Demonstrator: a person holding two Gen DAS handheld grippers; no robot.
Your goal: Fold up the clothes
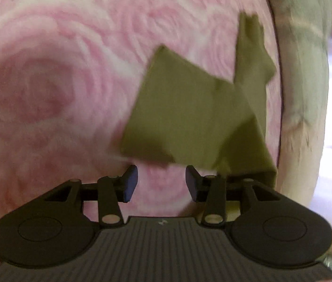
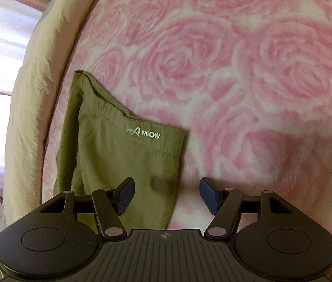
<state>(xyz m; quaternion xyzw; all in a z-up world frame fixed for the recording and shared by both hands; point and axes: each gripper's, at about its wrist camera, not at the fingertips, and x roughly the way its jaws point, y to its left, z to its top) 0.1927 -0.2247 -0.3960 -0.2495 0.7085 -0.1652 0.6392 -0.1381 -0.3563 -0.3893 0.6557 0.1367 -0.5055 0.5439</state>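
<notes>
Both claws hang spread and empty: my left gripper (image 1: 161,180) just short of the olive garment (image 1: 189,117), my right gripper (image 2: 167,193) over its near part, its left pad above the cloth. I judge the next fold needs both jaws pinching matching corners, lifting evenly so nothing skews. It lies flat on the pink rose blanket (image 2: 248,70) beside the cream bedding (image 2: 36,105) at the edge, long axis running away from my right camera, waistband with the MIOW logo (image 2: 143,133) at the far end.
</notes>
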